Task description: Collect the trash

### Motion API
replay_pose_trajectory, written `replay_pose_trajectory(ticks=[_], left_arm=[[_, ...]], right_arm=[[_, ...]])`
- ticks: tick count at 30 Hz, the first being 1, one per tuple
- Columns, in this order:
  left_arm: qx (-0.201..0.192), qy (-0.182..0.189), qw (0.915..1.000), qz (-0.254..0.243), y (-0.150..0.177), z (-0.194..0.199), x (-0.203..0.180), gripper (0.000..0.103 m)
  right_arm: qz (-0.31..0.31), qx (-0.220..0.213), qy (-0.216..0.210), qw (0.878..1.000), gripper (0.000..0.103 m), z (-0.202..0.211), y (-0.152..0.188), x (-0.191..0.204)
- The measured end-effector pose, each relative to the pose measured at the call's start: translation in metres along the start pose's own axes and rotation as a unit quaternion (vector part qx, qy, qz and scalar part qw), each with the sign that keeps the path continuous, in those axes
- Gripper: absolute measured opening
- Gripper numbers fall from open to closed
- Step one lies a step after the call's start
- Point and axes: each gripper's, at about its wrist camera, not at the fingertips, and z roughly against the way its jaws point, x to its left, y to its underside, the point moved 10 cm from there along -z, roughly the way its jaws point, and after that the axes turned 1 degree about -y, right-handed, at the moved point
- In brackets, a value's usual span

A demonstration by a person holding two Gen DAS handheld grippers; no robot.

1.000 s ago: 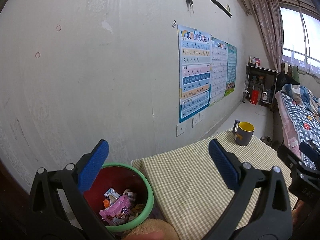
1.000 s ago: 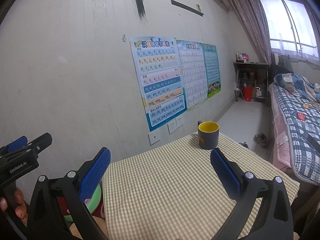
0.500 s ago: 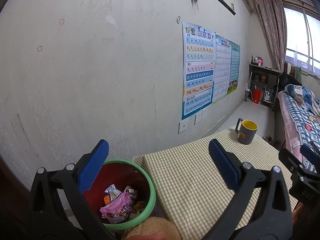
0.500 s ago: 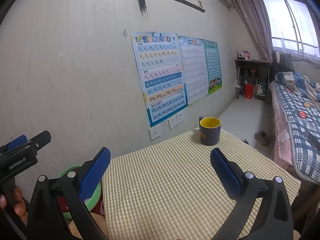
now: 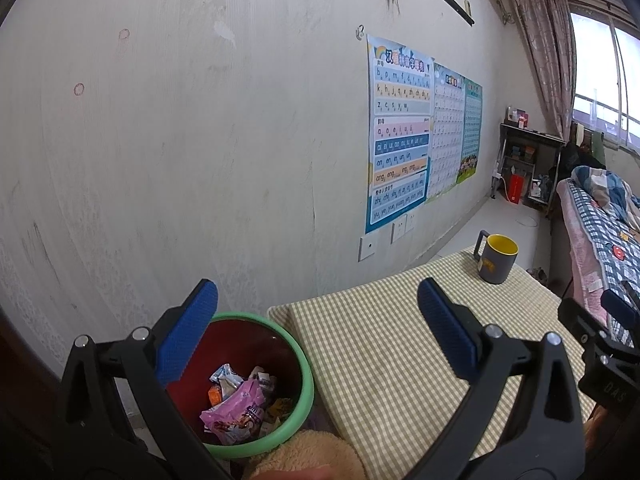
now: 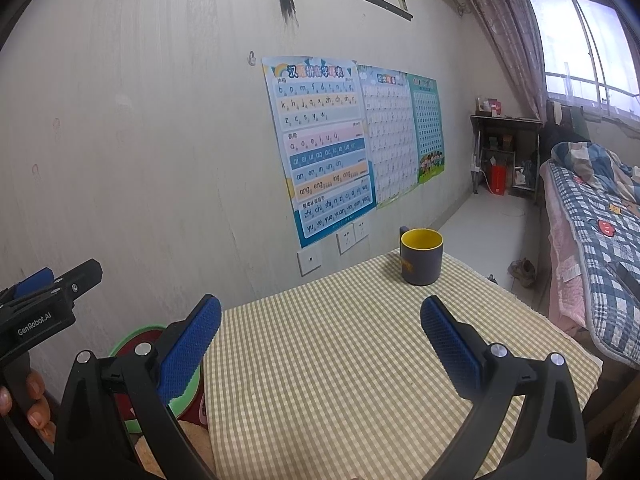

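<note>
A red bin with a green rim (image 5: 306,384) stands on the floor left of the table and holds several wrappers, among them a pink packet (image 5: 236,414). My left gripper (image 5: 316,336) hangs open above the bin's right edge and the table corner, with nothing between its blue pads. My right gripper (image 6: 320,344) is open and empty over the checked tablecloth (image 6: 340,360). The bin's rim (image 6: 132,336) shows behind the right gripper's left finger. The left gripper's body (image 6: 40,312) shows at the left edge of the right wrist view, held by a hand (image 6: 32,400).
A grey mug with a yellow inside (image 6: 421,256) stands at the table's far corner. Wall posters (image 6: 320,144) and sockets hang behind the table. A bed with a checked quilt (image 6: 592,240) lies to the right. A tan fuzzy thing (image 5: 304,456) sits by the bin.
Both views have shifted slightly; the mug and posters sit a little further right and lower in frame. Both grippers stay open and empty.
</note>
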Motion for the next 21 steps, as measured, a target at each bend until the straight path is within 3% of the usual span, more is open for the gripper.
replay_pose_trajectory(ticks=[21], left_arm=[[0.005, 0.001, 1.0, -0.001, 0.0053, -0.0043, 0.0003, 0.098]], right_arm=[[-0.002, 0.009, 0.0, 1.0, 0.096, -0.0048, 0.0055, -0.002]])
